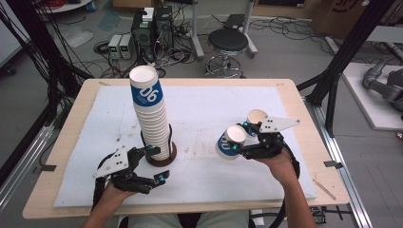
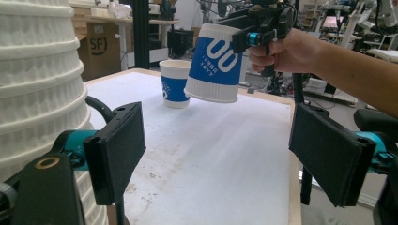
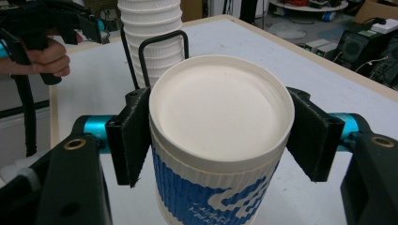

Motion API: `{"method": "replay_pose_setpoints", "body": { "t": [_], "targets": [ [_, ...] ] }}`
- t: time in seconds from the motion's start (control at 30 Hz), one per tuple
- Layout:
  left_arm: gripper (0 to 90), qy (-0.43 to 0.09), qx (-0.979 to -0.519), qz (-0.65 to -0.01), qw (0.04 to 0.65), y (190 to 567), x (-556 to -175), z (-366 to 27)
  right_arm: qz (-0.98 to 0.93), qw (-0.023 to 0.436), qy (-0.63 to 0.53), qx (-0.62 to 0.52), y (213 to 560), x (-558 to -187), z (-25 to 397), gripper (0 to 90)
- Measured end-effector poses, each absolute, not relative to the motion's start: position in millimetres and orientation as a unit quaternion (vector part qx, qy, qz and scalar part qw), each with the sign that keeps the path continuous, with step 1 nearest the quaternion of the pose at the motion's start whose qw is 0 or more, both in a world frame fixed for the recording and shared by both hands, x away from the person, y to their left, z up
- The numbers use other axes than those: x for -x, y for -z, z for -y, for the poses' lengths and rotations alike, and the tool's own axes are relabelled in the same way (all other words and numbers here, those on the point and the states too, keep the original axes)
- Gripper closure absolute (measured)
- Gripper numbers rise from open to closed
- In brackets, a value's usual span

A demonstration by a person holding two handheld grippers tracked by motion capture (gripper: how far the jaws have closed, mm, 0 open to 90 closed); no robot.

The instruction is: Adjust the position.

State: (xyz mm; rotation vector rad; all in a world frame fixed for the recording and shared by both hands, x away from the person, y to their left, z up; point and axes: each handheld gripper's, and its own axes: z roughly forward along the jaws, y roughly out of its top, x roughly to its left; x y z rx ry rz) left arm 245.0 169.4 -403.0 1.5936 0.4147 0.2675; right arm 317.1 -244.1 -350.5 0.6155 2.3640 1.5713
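One cup (image 1: 231,141) is hanging above the mat's near right, clenched by the right gripper (image 1: 244,142); another cup (image 1: 256,117) is standing just beyond. The left gripper (image 1: 153,164) is waiting released beside the stack (image 1: 149,116); lowering the cup upright and level looks wisest.

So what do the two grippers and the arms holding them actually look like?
Both the left gripper and the right gripper are black, with flat rectangular black pads on teal-blue cylinders. Each carries a grey three-cornered plate dotted with small holes and trails a black cable. The forearms are bare, with no sleeves.
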Motion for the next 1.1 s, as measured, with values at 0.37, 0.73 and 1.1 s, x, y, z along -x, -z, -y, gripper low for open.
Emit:
{"method": "replay_pose_setpoints", "body": {
  "t": [0.37, 0.73, 1.1],
  "targets": [
    [18.7, -0.104, -0.712, -0.169, 0.673, 401.4, -247.3, -157.8, -0.804, 0.119, -0.543, -0.212, 347.8, -311.2, 250.1, 30.4],
    [18.5, -0.088, -0.72, -0.14, 0.674, 389.7, -257.4, -131.1, -0.805, 0.11, -0.55, -0.195, 342.7, -305.1, 246.4, 30.4],
    [15.8, -0.078, -0.737, -0.123, 0.661, 382.9, -275.6, -95.1, -0.801, 0.097, -0.563, -0.181, 338.8, -300.5, 246.5, 30.4]
  ]
}}
